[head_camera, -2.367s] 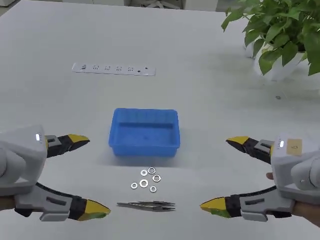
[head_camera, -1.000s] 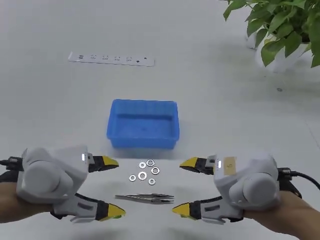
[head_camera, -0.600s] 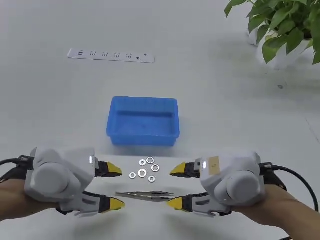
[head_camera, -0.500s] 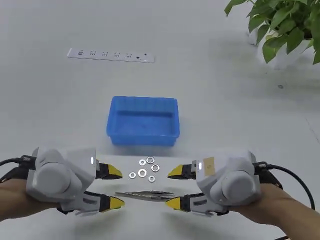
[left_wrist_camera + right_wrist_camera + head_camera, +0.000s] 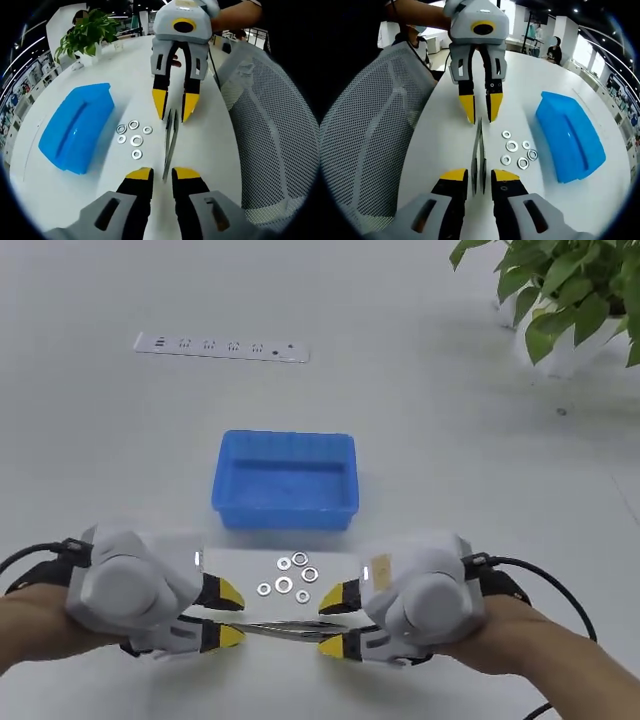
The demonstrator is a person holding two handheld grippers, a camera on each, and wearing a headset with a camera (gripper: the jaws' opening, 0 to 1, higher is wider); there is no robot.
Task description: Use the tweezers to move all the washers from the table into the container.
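Between left gripper (image 5: 232, 615) and right gripper (image 5: 328, 623) on counter (image 5: 450, 440): found tweezers (image 5: 283, 629) lying lengthwise, an end inside each; noted both narrowly parted, clamping nothing.

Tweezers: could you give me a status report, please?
Left gripper and right gripper open, jaws straddling opposite ends of tweezers, flat on table. Six washers loose, none in container. Nothing obstructing.

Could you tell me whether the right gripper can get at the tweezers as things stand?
Probably yes: the right gripper has its open fingers astride one end of the tweezers; the washers lie off to the side.
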